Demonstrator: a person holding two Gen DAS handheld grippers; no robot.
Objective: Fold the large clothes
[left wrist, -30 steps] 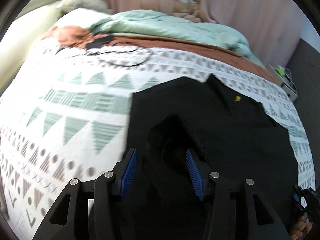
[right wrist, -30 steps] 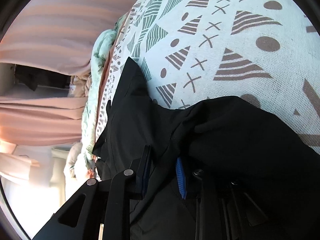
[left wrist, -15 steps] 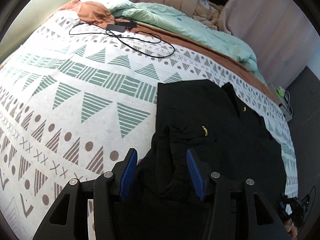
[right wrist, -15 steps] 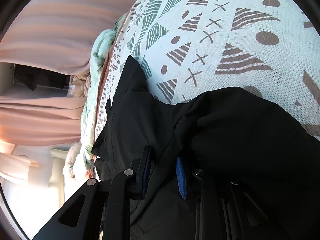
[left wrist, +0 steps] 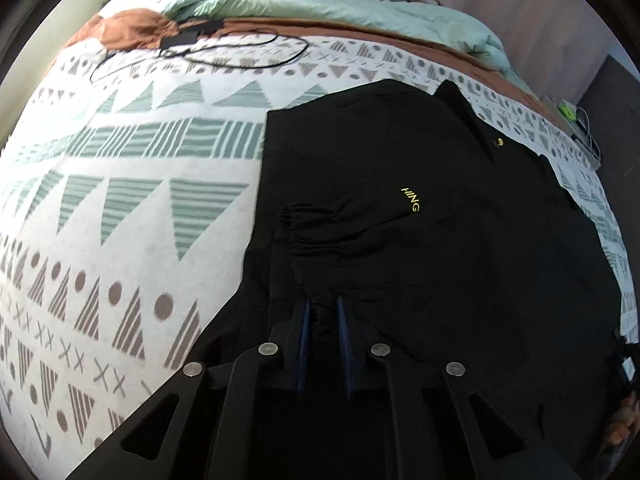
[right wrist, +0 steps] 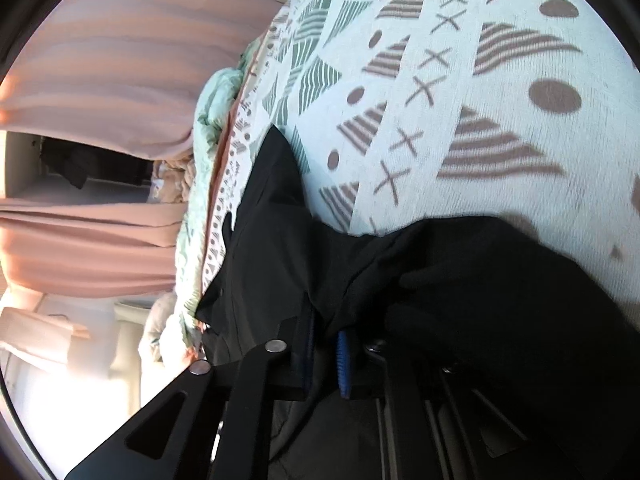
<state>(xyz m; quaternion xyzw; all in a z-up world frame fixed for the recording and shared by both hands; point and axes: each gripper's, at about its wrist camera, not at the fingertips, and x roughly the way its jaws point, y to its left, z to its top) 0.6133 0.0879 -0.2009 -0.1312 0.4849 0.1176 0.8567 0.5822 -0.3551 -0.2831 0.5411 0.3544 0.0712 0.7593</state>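
On the patterned bed (left wrist: 132,208), left gripper (left wrist: 322,312) and right gripper (right wrist: 325,326) each pinch the black jacket (left wrist: 420,216); lift both evenly to keep the fold straight.

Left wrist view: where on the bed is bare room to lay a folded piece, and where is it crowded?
Free: the patterned bedspread left of the black garment, below the black cable. Crowded: the far edge, with the cable, charger block and green duvet; only a narrow strip shows right of the garment.
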